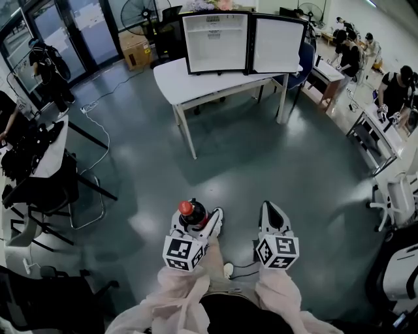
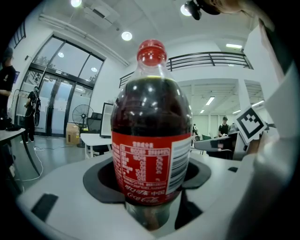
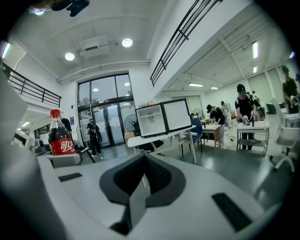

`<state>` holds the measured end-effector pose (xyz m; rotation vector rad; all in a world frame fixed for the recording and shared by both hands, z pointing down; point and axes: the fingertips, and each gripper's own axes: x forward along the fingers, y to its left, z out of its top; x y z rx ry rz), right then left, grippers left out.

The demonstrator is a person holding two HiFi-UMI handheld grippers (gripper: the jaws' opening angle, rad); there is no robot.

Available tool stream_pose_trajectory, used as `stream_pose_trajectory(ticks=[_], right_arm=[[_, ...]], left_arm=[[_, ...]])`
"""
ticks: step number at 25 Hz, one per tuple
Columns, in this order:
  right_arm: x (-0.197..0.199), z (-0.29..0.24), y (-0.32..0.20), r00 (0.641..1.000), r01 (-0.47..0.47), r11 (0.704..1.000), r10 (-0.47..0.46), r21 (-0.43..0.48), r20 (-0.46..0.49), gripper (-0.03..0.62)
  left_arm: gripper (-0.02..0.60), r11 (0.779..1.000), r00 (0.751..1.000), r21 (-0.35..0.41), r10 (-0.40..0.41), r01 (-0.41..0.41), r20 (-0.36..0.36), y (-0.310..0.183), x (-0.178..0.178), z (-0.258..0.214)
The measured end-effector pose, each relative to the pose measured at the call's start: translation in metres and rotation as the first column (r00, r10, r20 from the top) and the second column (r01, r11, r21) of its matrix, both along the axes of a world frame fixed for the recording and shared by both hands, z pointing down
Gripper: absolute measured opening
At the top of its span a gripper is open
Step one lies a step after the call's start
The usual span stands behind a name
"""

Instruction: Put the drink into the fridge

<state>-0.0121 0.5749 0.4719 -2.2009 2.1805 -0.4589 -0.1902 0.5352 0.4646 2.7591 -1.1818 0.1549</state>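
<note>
A cola bottle [image 1: 192, 212] with a red cap and red label stands upright between the jaws of my left gripper [image 1: 196, 224], which is shut on its lower body. In the left gripper view the bottle [image 2: 152, 126] fills the middle and the left gripper [image 2: 150, 190] clasps its base. My right gripper [image 1: 273, 220] is beside it, shut and holding nothing; its own view shows the right gripper [image 3: 139, 187] with jaws together and the bottle [image 3: 60, 138] off to the left. The small fridge [image 1: 215, 42] stands far ahead on a white table [image 1: 173, 81], its door [image 1: 277, 44] swung open; the fridge [image 3: 151, 120] looks empty.
Grey floor lies between me and the table. Dark chairs and a desk [image 1: 39, 163] crowd the left. Desks with several people [image 1: 392, 91] line the right. A cardboard box [image 1: 135, 49] and a fan [image 1: 140, 12] stand behind the table. A cable [image 1: 98, 140] trails over the floor.
</note>
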Motion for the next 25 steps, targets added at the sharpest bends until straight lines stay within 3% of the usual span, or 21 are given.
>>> stream_pose_trajectory(ticks=[7,25], right_arm=[[-0.005,-0.005,-0.044,0.999,0.029,1.000,-0.029,0.010,0.025,0.012],[0.030,-0.015,-0.177,0.996,0.031,0.999,-0.030,-0.014,0.080,0.012]], left_arm=[[0.316,1.000,1.000,0.017,0.001,-0.001,0.008,-0.040,0.001,-0.005],[0.316,1.000,1.000,-0.009,-0.022,0.022,0.020,-0.173,0.029,-0.012]])
